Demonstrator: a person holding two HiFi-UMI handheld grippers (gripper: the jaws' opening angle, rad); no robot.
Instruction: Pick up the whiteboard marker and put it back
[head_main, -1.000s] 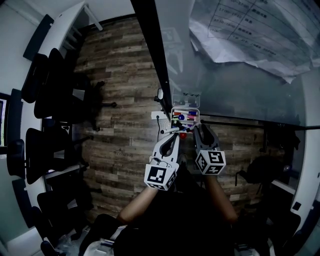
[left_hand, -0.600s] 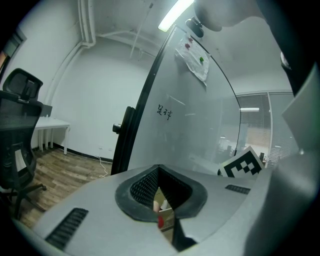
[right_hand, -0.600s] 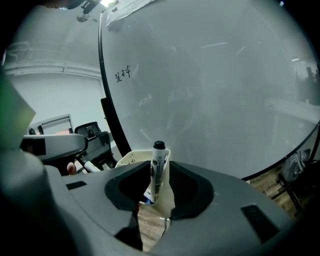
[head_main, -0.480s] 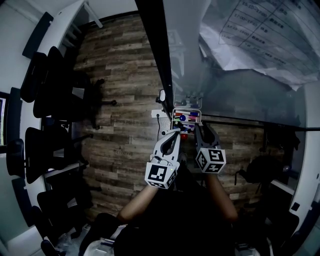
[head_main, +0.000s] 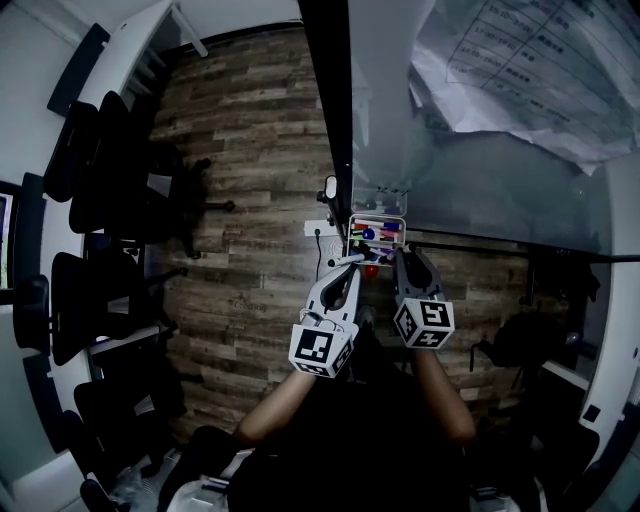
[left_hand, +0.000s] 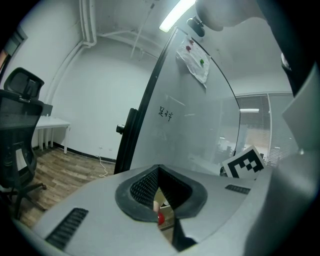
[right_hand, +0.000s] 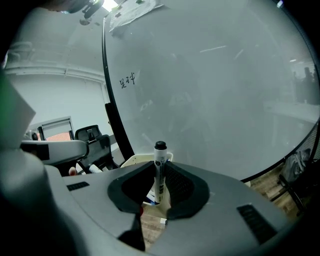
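Marker tray (head_main: 377, 217) sits at the lower edge of the whiteboard (head_main: 480, 190), just right of the board's black upright frame (head_main: 326, 100). The tray holds a jumble of coloured pens (head_main: 375, 236), red, blue and purple showing; single ones can't be told apart from the head view. Both claws reach the tray from its near side, side by side. Tips of the right gripper (head_main: 402, 256) are at the tray's near right corner. Its jaws have just been closing and stand narrow on the whiteboard marker (right_hand: 159, 175). The marker is upright between the pads, black cap (right_hand: 160, 146) poking above them. Its white printed barrel lies against a ribbed pad on either side, as far as the right gripper view shows, and its lower end is just over the pens in the tray. Tips of the left gripper (head_main: 347, 270) are at the tray's near left corner, jaws drawn together at the tips with only a thin slit behind. Through the slit a small red round thing (left_hand: 160, 218) shows. Whether these tips touch the tray, cannot tell. Sheets of paper (head_main: 540, 70) are on the board well above the tray. Wood-plank floor (head_main: 250, 150) lies left of the tray, and a row of black office chairs (head_main: 90, 180) stands far left of it.
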